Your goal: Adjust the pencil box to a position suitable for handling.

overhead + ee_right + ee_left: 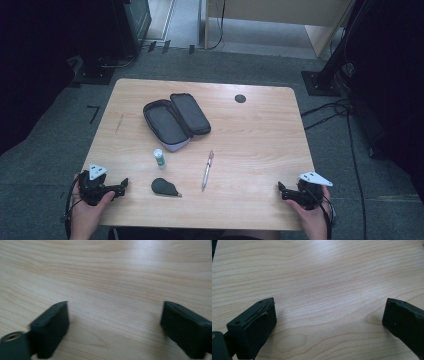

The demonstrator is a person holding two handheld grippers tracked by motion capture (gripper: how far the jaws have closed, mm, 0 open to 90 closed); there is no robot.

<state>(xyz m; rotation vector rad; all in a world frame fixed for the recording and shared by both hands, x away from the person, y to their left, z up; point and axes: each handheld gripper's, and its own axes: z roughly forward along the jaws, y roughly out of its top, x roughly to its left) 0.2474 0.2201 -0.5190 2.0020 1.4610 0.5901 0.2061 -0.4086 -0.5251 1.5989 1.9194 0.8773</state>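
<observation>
On the bench point(260, 135) I count one open pencil case point(176, 121), one small white tube with a green end point(159, 158), one pen point(207, 170), one flat black teardrop-shaped piece point(164, 187) and one round dark spot point(240, 98) set in the wood near the far right corner. The case lies unzipped toward the far side, both halves flat. The tube lies just in front of it, the pen to its right, and the black piece sits nearest to me, a little right of my left gripper point(118, 188).

I hold two grippers, one at each near corner: the left by the left edge, the right gripper point(283, 192) well apart from everything. On both, the fingers point(259, 322) stand wide apart with nothing between them, only bare wood below.

The bench is pale wood grain with rounded corners. Grey carpet surrounds it, with cables on the floor to the right and dark stands at the sides.
</observation>
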